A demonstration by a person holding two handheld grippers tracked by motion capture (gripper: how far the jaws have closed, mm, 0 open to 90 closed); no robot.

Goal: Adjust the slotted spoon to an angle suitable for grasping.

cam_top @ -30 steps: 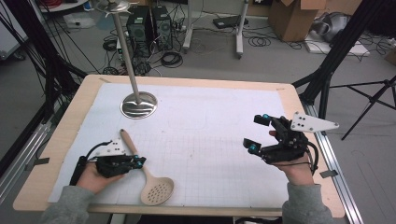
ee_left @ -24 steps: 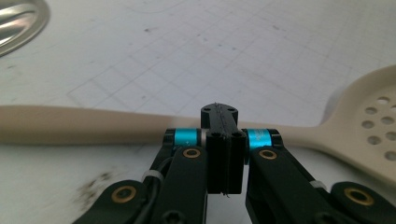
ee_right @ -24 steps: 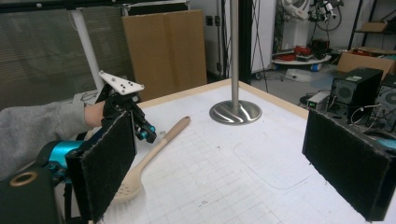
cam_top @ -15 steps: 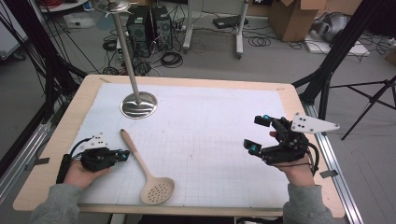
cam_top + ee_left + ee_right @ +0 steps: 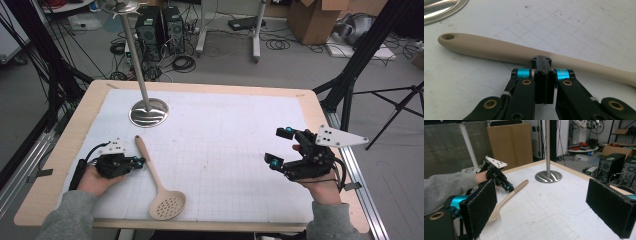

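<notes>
Both jaws of the left hand-held gripper [image 5: 541, 58] (pressed together, empty) hide part of the spoon's [image 5: 499, 51] handle.

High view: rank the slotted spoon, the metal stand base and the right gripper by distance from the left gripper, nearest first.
1. Slotted spoon, its handle just beside the left gripper.
2. Metal stand base, farther back on the table's left side.
3. Right gripper, across the table at the right edge.

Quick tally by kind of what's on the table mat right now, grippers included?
Beige slotted spoon with long handle: 1
Shiny metal stand with round base: 1
Black two-jaw grippers: 2, left gripper and right gripper
Total: 4
</notes>
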